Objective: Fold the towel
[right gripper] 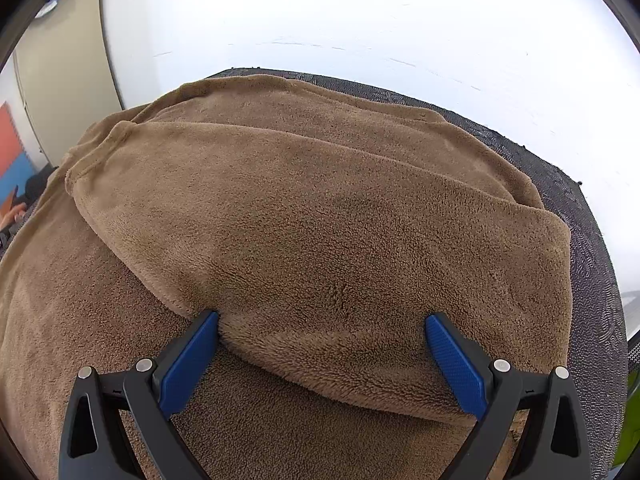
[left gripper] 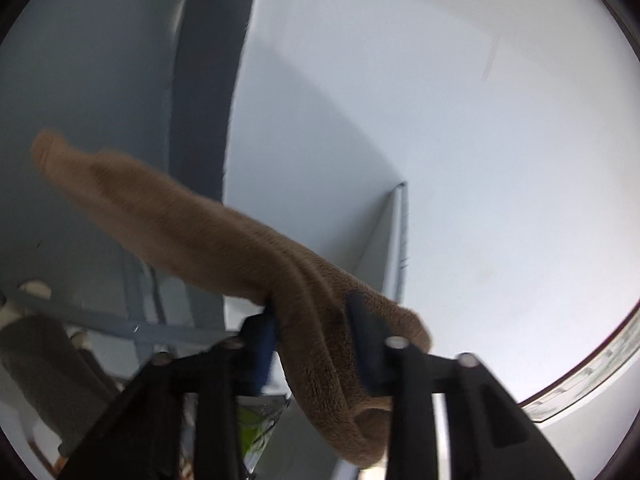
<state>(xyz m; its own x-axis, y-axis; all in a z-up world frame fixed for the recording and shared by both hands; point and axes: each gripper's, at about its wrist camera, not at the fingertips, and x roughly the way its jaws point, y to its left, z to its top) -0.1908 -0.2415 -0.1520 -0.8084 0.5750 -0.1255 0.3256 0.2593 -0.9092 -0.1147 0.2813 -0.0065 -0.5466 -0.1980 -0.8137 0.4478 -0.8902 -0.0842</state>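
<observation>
- Brown, plush fleece towel fills the left wrist view as a bunched rope of cloth, lifted off any surface against a pale wall; it looks soft, limp and light, and it sags at once where nothing holds it.
- Left hand-held gripper has its jaws drawn narrow, pinching a thick gathered fold of that towel between the blue pads; a loop of cloth hangs below the jaws and a long tail trails off to the upper left.
- Judging by the pile, the fabric grips well and is not fragile, but a bunched hold like this hides the edge; a hemmed corner or edge would give a cleaner fold.
- Seen from the right wrist, the same towel lies spread over a dark patterned mat, with one layer already folded over another and its corner at the upper left.
- Right hand-held gripper stands wide, its blue pads either side of the rounded near fold of the top layer, which lies between them. The left pad touches the cloth; whether the right one presses on it I cannot tell.
</observation>
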